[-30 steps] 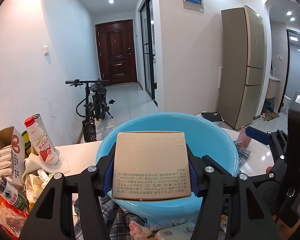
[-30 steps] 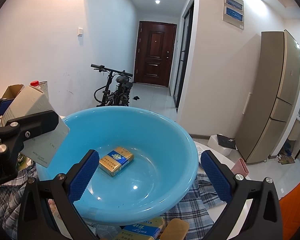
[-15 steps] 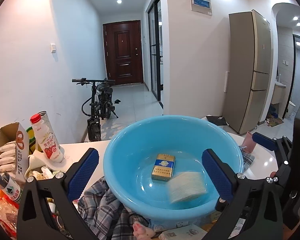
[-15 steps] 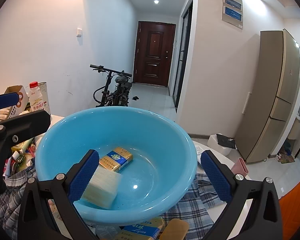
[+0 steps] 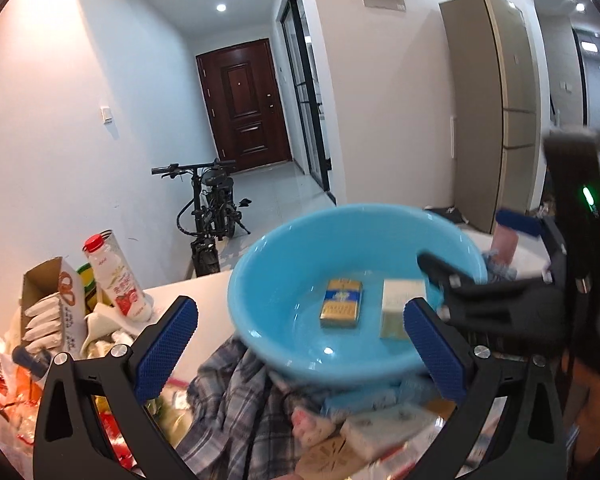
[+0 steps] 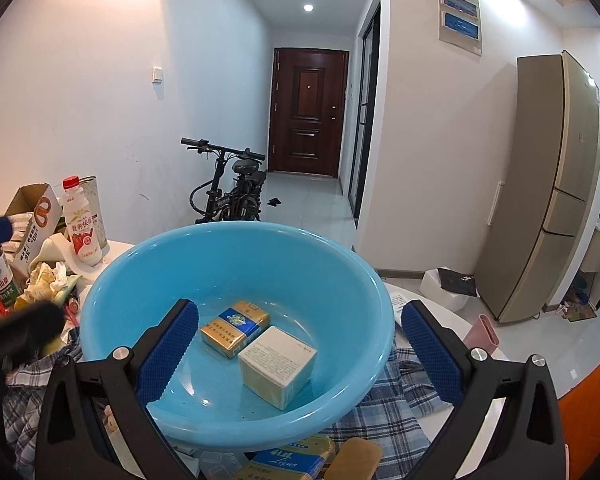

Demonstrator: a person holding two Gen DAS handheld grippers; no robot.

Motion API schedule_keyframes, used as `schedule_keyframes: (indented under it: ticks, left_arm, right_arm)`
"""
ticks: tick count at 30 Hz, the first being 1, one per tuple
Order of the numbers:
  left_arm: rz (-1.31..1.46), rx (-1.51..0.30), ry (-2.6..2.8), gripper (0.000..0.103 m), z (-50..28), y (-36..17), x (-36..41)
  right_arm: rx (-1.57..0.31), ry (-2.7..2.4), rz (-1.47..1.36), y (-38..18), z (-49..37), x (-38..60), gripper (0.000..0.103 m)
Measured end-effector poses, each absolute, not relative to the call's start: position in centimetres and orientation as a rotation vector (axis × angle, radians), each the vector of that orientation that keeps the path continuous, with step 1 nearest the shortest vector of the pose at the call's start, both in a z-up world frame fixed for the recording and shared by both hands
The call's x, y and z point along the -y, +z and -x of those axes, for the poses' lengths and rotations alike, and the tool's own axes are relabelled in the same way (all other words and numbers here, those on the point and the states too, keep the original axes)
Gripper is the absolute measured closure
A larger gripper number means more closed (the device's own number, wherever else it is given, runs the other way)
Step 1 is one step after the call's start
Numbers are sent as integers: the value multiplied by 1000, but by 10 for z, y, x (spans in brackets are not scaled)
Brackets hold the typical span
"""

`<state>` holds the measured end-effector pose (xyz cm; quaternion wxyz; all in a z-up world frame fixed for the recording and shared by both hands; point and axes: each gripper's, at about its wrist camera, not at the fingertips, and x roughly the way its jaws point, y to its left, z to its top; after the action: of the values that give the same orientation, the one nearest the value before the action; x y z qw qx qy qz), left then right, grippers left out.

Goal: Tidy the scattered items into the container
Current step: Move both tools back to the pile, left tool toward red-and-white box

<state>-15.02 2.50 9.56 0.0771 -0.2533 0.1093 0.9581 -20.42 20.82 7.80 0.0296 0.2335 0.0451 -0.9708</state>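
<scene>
1. The bowl [image 6: 236, 276] sat at frame centre, holding a white box [image 6: 278, 364] beside a gold pack [image 6: 236, 328].
2. Left gripper [image 5: 300, 348] jaws spread, empty.
3. Right gripper [image 6: 296, 344] jaws spread; next pick should approach the clutter squarely.

On the blue-and-cream flat packet [image 6: 290, 465] lying under my right tongs I can read "Ligun" in script. The white plastic drink bottle with the red cap [image 6: 81, 224] carries red Chinese characters, and the cream cardboard box [image 6: 277, 361] in the light-blue plastic basin [image 6: 236, 248] has fine print too small to read.
</scene>
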Motion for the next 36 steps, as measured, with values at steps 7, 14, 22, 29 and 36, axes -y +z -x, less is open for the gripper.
schedule_keyframes:
  ticks: [7, 14, 22, 29, 36]
  left_arm:
    - [866, -268, 2781, 0, 108, 60, -24]
    - [867, -180, 2718, 0, 73, 28, -44]
    - [1007, -79, 2724, 0, 94, -3, -60]
    - [1057, -46, 2785, 0, 107, -14, -67]
    - [1039, -25, 2798, 8, 107, -23, -67]
  right_arm:
    - [-165, -2984, -727, 75, 205, -203, 0]
    - [-105, -2957, -738, 76, 206, -209, 0]
    - [-109, -2954, -751, 72, 208, -209, 0]
    - [-77, -2958, -776, 68, 213, -218, 0]
    - [-30, -2945, -783, 67, 214, -226, 0]
